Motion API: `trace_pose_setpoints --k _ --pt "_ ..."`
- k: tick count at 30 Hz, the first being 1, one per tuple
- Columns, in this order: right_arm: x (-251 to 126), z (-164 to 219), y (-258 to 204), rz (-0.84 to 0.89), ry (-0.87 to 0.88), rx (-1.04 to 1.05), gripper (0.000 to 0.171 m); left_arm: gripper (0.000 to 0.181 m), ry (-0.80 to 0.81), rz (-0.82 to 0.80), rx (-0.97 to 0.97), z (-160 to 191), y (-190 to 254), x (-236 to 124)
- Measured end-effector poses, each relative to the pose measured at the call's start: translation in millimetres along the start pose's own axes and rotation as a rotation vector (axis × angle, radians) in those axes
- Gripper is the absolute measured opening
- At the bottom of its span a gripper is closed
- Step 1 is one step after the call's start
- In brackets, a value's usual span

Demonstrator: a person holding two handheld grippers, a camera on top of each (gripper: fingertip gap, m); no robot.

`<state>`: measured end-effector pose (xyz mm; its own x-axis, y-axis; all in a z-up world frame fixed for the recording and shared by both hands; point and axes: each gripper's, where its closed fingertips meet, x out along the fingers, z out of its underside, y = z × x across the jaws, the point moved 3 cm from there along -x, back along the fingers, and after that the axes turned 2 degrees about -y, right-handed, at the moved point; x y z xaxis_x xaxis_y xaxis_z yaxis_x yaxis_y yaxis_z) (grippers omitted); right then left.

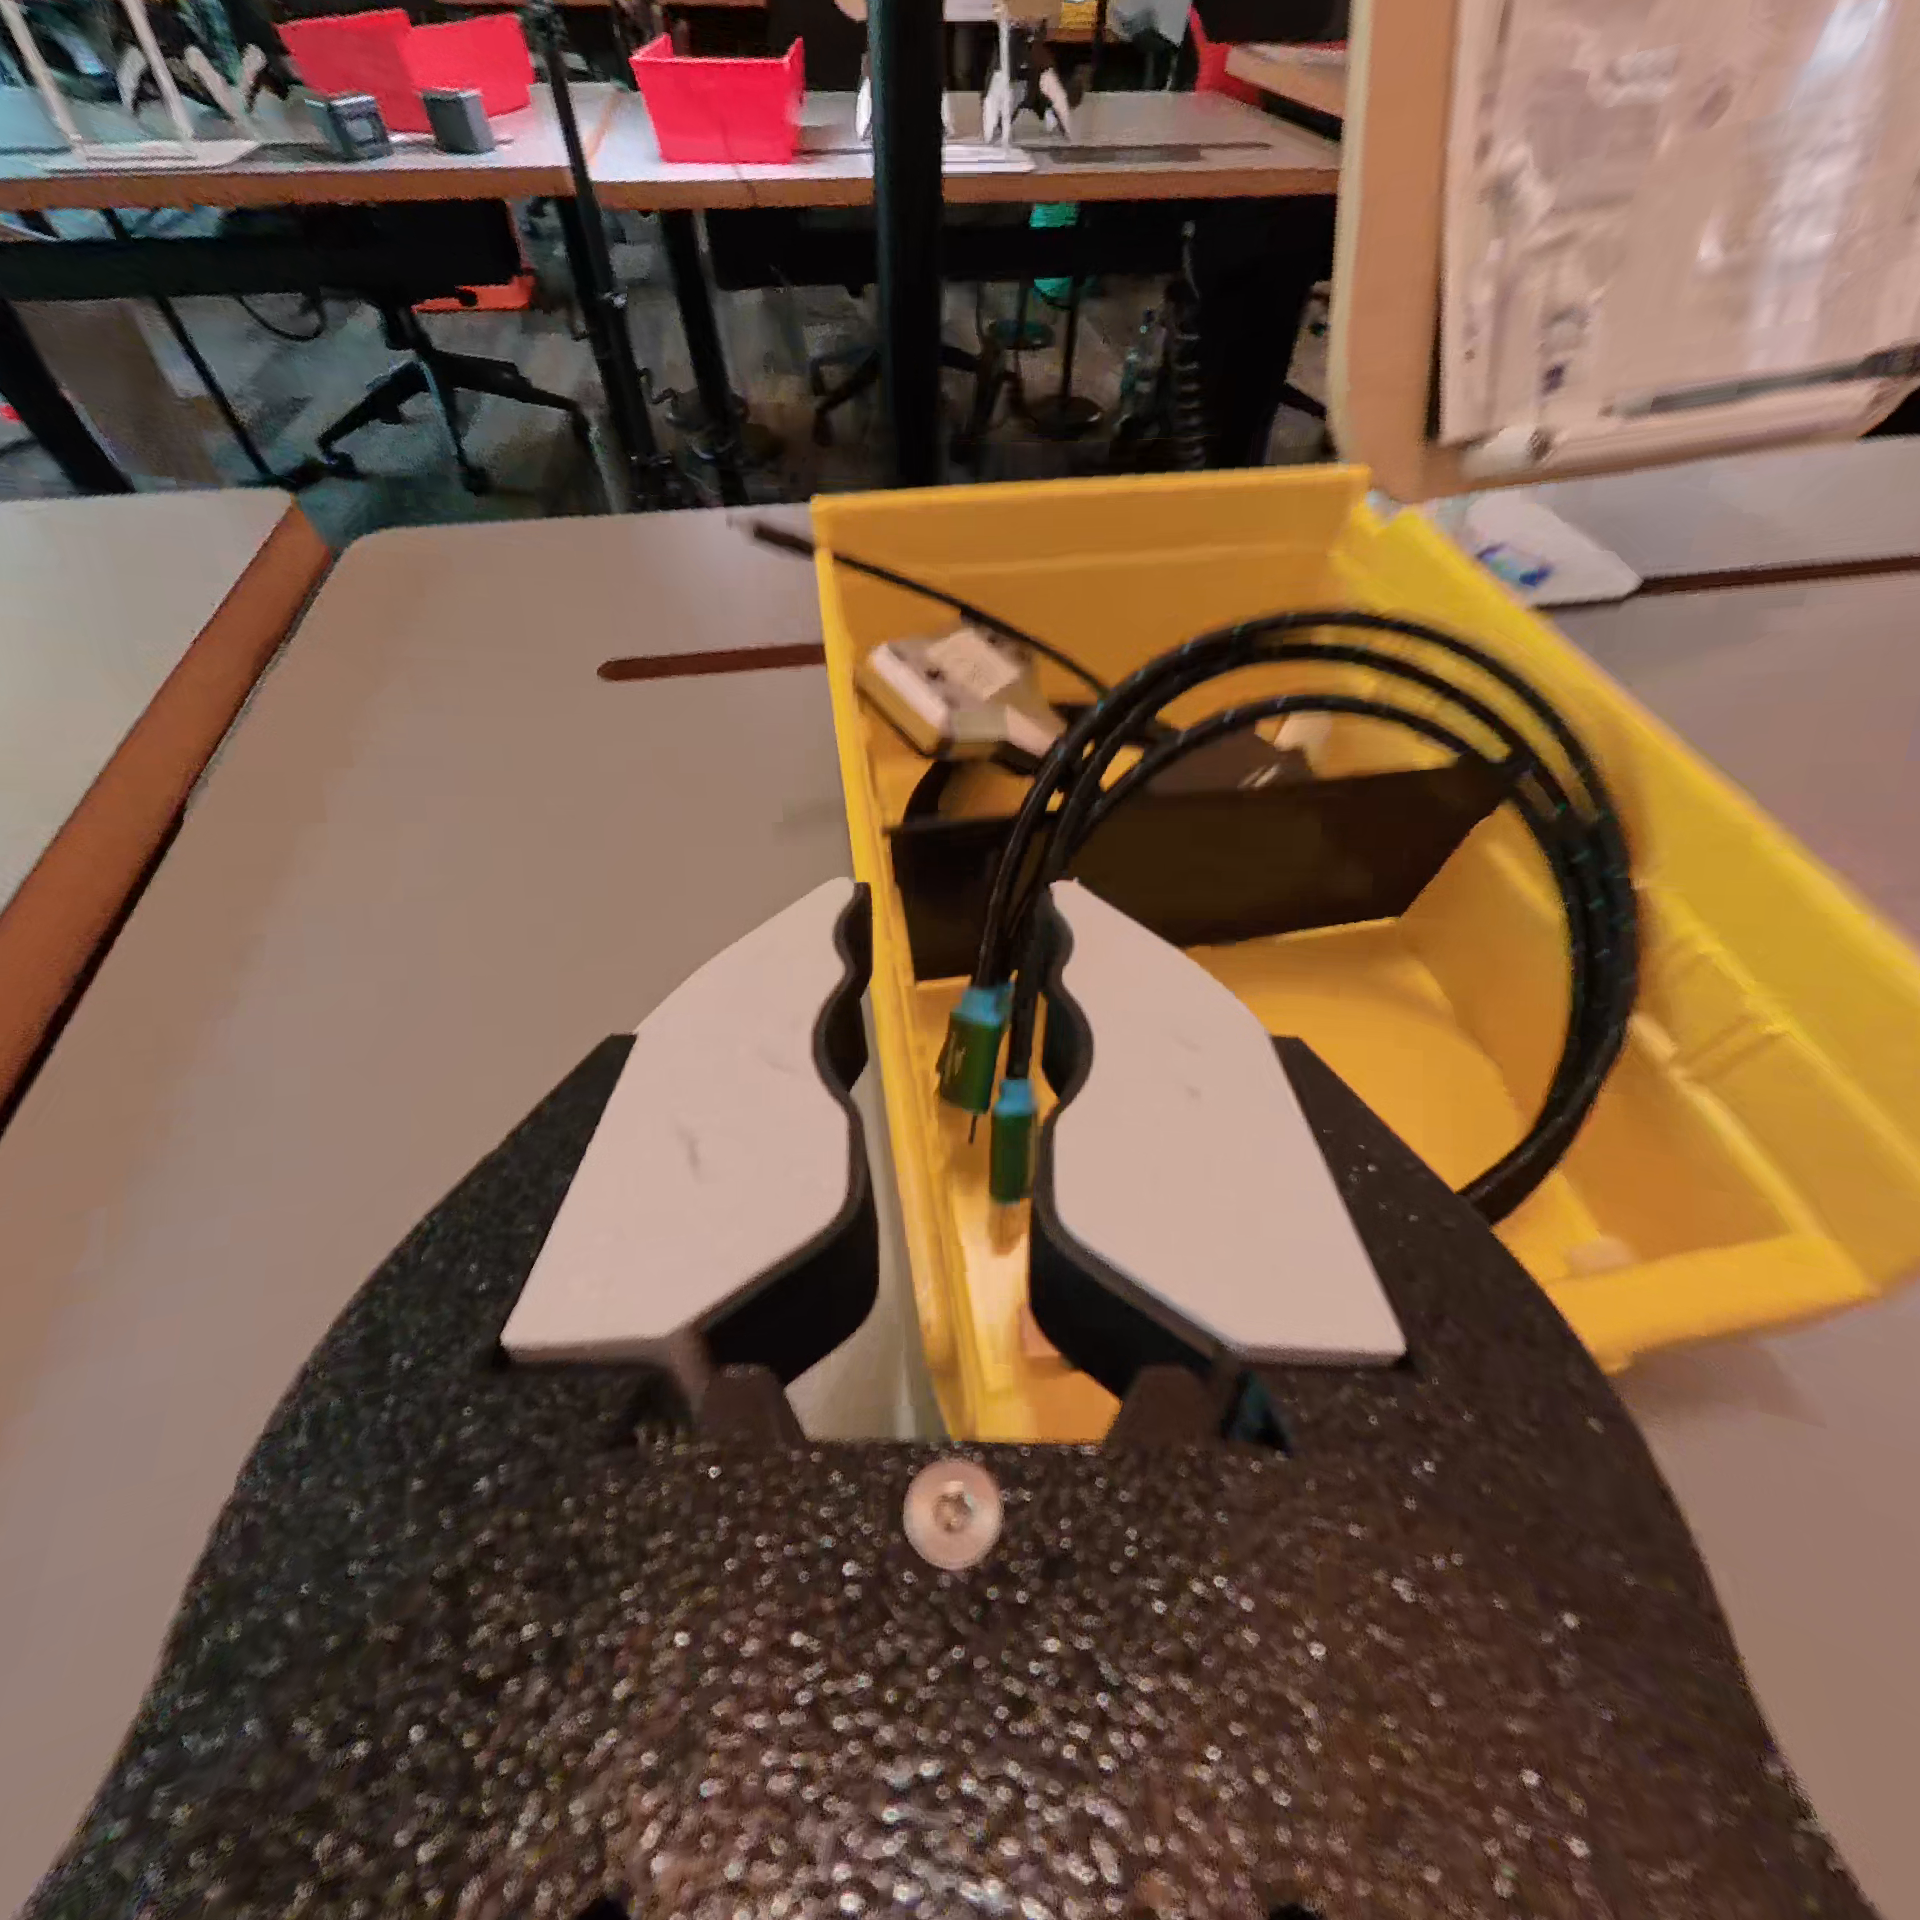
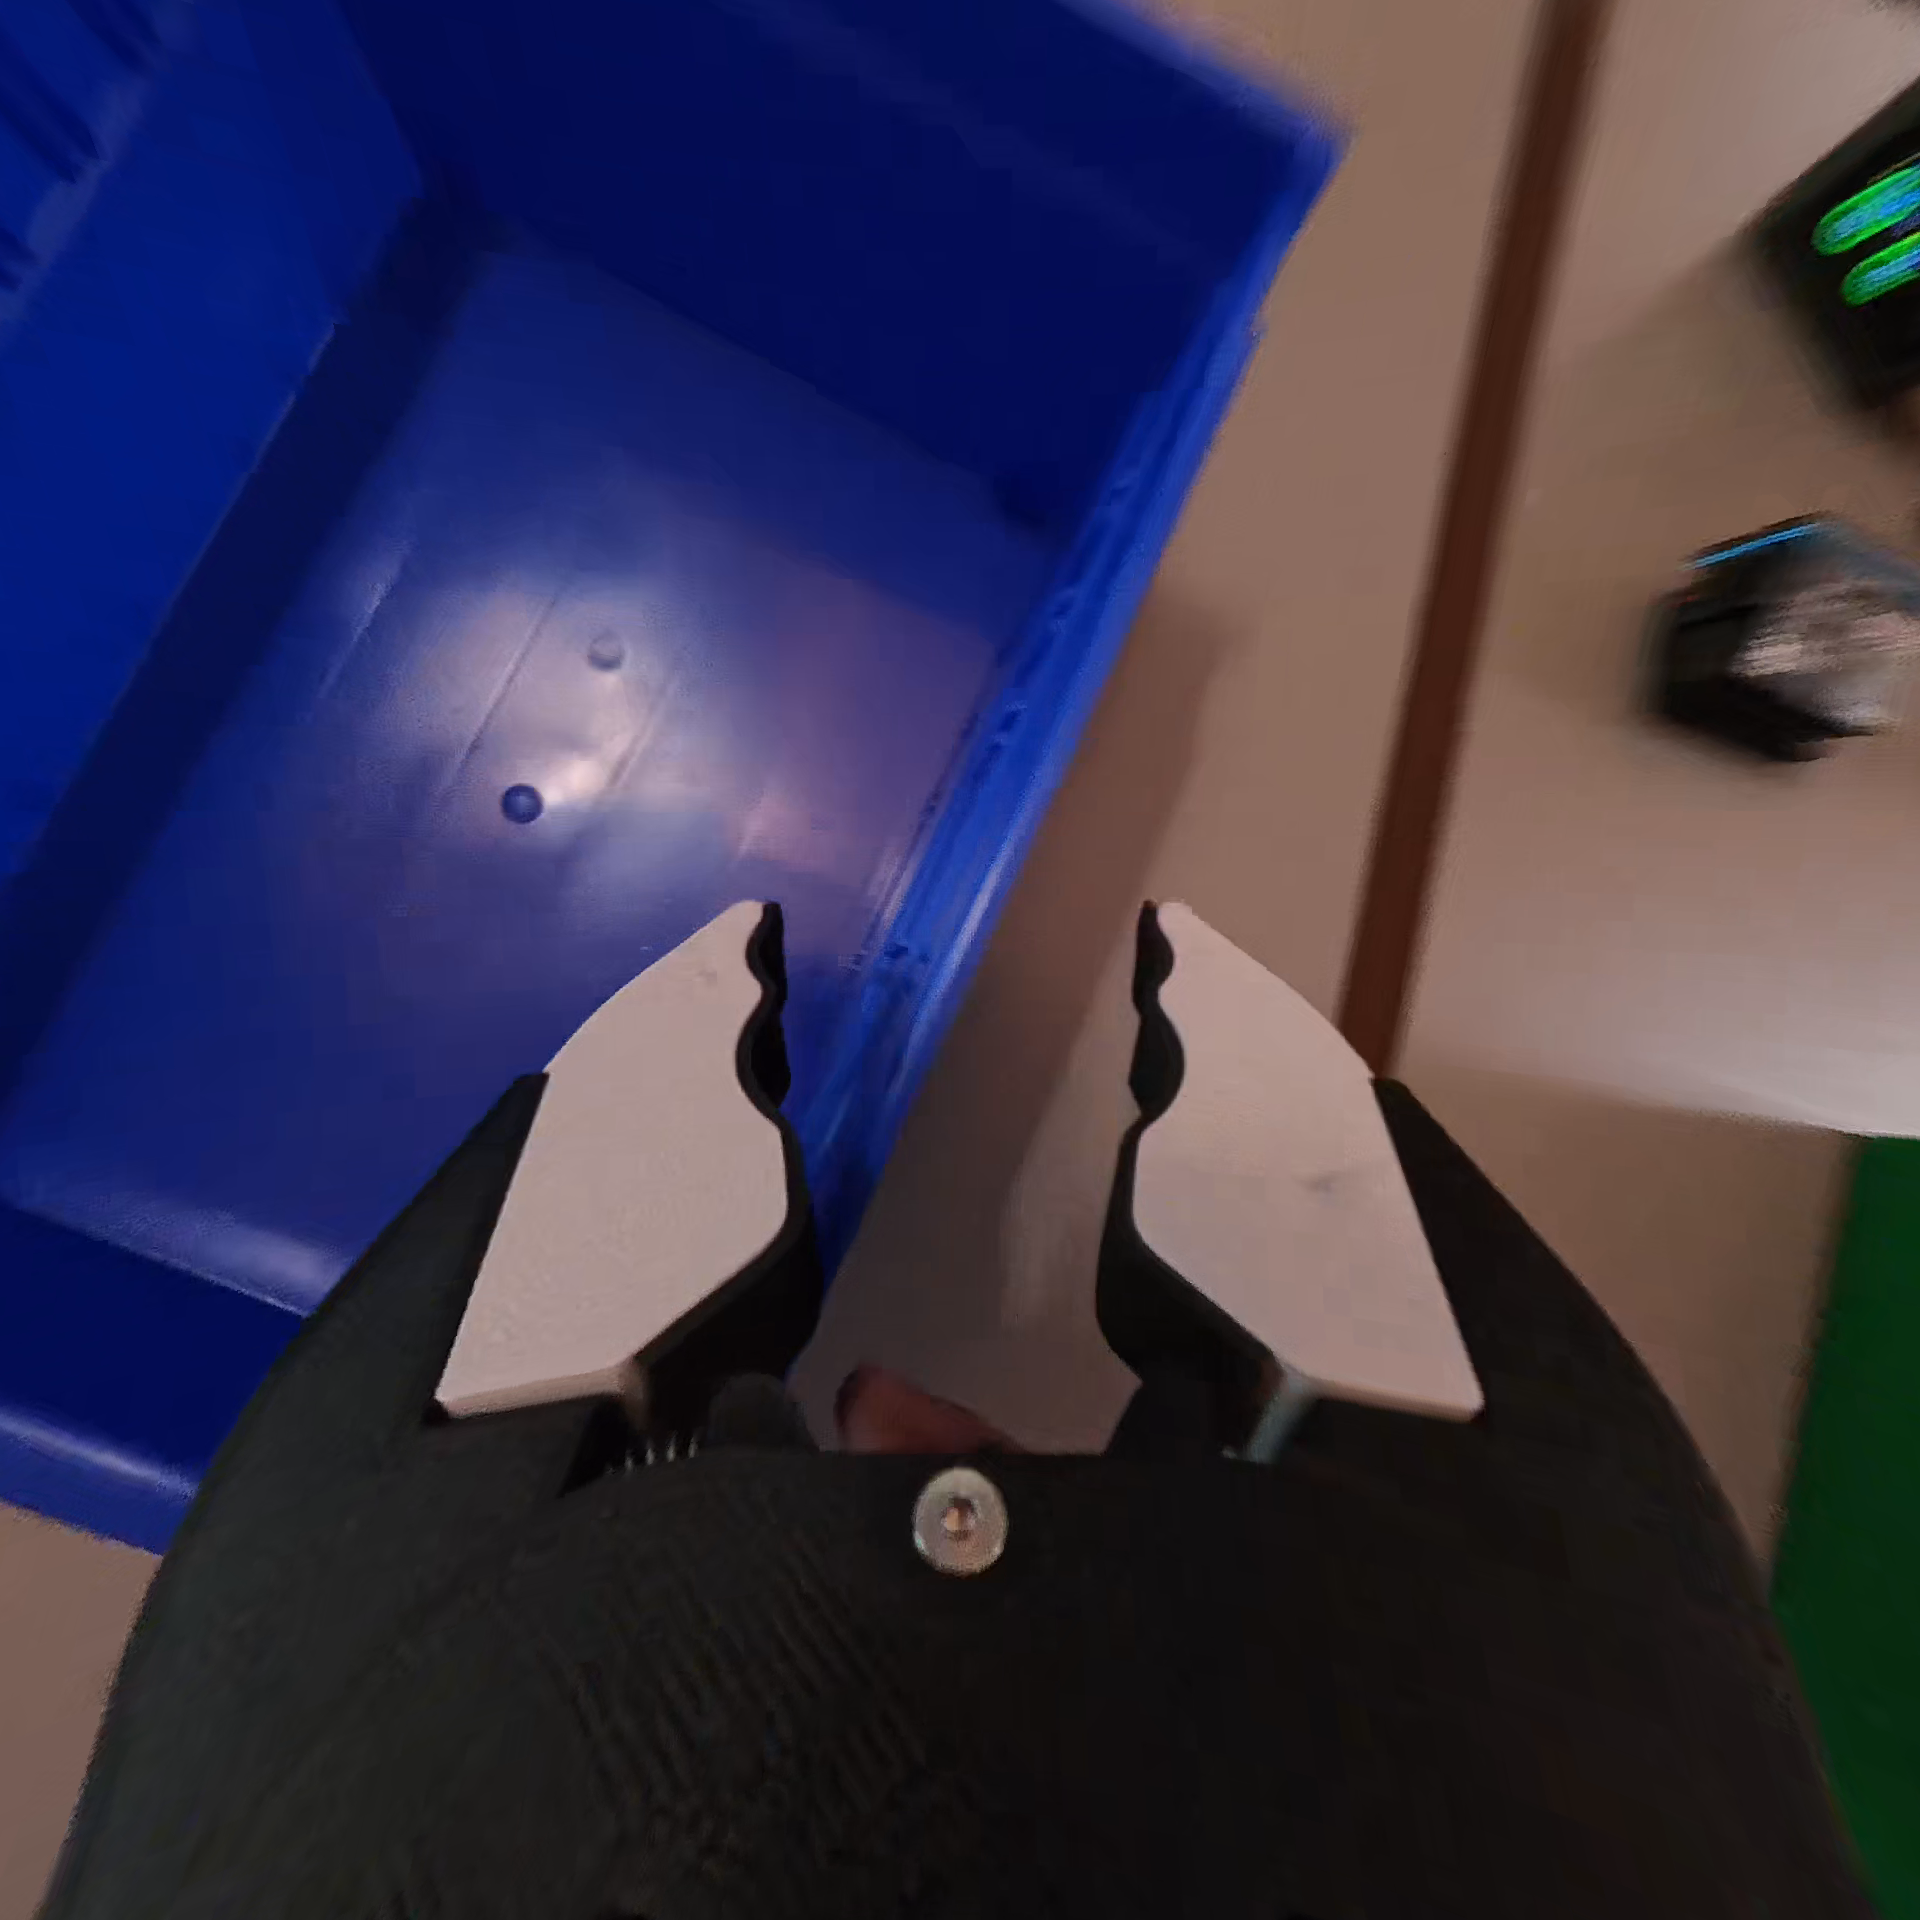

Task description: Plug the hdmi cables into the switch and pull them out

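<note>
In the left wrist view a coiled black braided HDMI cable (image 1: 1455,665) with green plugs (image 1: 971,1049) stands in a yellow bin (image 1: 1714,935). Its plug ends hang between the fingers of my left gripper (image 1: 951,909), close to the right finger. The jaws stand partly apart and do not clamp the cable. A small silver box (image 1: 951,681) with a thin black lead lies at the bin's far end. My right gripper (image 2: 956,914) is open and empty above the right rim of an empty blue bin (image 2: 1122,644).
A black divider (image 1: 1247,862) crosses the yellow bin. In the right wrist view, two blurred black devices, one with green lights (image 2: 1865,239) and one with a blue edge (image 2: 1787,644), lie on the table (image 2: 1299,582) at right. Benches with red bins (image 1: 722,104) stand behind.
</note>
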<state>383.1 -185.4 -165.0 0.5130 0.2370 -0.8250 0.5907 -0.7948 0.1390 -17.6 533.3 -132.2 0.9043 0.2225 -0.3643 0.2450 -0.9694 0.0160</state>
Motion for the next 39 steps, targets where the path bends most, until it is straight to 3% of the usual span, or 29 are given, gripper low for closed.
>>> trace_pose_setpoints --k 1,4,8,11,13,16,20,24,29,33,39 --pt "-14 -3 2 0.071 0.046 -0.020 0.071 0.029 -0.005 0.018 -0.015 -13 1 -2" --pt "-56 -8 -7 0.240 0.183 -0.071 0.077 0.033 -0.074 0.127 -0.067 -50 12 3" --pt "-91 -19 -80 0.099 0.421 -0.158 0.083 0.057 -0.244 0.313 -0.065 -85 39 37" --pt "-97 -18 -126 0.012 0.516 -0.252 0.085 0.070 -0.445 0.358 -0.030 -94 53 73" --pt "-92 -17 -142 0.014 0.535 -0.314 0.084 0.077 -0.584 0.334 0.010 -93 58 97" --pt "-92 -23 -144 0.156 0.499 -0.383 0.088 0.077 -0.829 0.294 0.074 -75 67 124" --pt "-88 -22 -150 0.208 0.497 -0.509 0.089 0.072 -1.104 0.193 -0.039 -43 65 146" --pt "-87 -22 -143 0.226 0.488 -0.499 0.089 0.075 -1.129 0.104 -0.215 -34 52 157" --pt "-90 -20 -137 0.224 0.501 -0.511 0.089 0.063 -1.116 0.109 -0.395 -30 53 160" --pt "-89 -14 -122 0.332 0.439 -0.547 0.089 0.074 -1.160 0.165 -0.292 -27 72 163" --pt "-90 -14 -125 0.292 0.453 -0.546 0.089 0.069 -1.252 0.130 -0.125 -25 95 180"
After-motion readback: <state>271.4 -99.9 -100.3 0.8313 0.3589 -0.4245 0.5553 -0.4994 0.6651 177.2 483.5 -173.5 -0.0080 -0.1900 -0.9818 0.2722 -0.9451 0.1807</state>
